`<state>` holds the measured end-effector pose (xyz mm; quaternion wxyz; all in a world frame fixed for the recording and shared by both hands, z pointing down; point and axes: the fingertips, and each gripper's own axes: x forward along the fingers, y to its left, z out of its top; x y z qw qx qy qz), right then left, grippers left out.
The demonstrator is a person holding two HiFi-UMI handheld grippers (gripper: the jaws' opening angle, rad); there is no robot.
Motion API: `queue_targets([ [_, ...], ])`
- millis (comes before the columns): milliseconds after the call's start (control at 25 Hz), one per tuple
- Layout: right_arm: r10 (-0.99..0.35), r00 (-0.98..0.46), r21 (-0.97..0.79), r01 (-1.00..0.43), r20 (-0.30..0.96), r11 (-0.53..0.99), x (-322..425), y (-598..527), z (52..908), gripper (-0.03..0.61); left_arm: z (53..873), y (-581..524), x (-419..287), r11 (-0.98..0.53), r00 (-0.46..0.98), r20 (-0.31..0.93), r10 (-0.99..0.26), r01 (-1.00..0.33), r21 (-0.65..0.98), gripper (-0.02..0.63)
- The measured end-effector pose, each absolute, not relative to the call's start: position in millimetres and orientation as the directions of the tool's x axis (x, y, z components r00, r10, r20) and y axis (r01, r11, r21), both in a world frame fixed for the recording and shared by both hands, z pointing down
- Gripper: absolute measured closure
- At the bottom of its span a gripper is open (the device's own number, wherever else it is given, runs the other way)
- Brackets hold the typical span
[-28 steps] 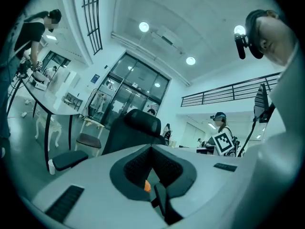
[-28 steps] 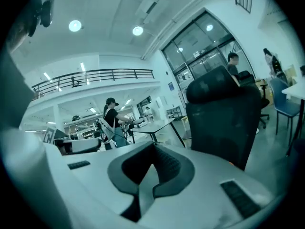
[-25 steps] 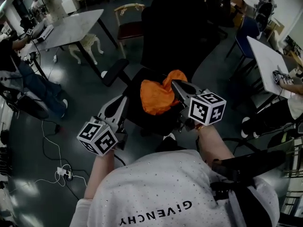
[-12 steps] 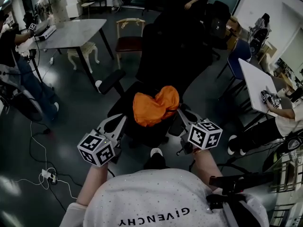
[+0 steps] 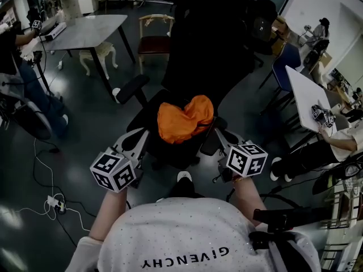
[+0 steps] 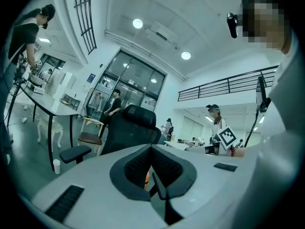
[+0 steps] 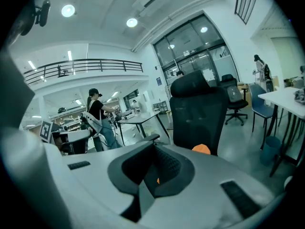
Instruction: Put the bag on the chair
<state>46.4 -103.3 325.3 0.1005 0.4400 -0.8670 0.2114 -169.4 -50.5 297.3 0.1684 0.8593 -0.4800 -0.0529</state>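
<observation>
On the seat of the black office chair [image 5: 195, 55]: the orange bag [image 5: 184, 119], crumpled into a loose heap near the seat's middle, just in front of the tall backrest. Gripped by nothing. Near the seat's front edge, one to either side of the bag and apart from it: the left gripper [image 5: 139, 137] and the right gripper [image 5: 219, 135], both aimed toward the chair. In the left gripper view, jaws clenched tip to tip on nothing (only a sliver of orange showing through the gap lower down, beyond them). In the right gripper view, likewise pressed together and empty, with the top of the bag peeking over the gripper body against the backrest. Off to the left of the seat, a padded armrest [image 5: 131, 88]; farther back, a grey table [image 5: 85, 30] and a wooden chair [image 5: 154, 35].
</observation>
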Motion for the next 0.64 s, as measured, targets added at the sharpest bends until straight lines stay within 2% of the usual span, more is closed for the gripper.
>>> queue_targets([
  [640, -0.691, -0.632, -0.245, -0.774, 0.351, 0.584, 36.9, -103.0, 304.7, 0.575, 266.9, -39.3, -169.3, -0.475, 0.508, 0.019, -0.861, -0.818, 0.325, 0.613],
])
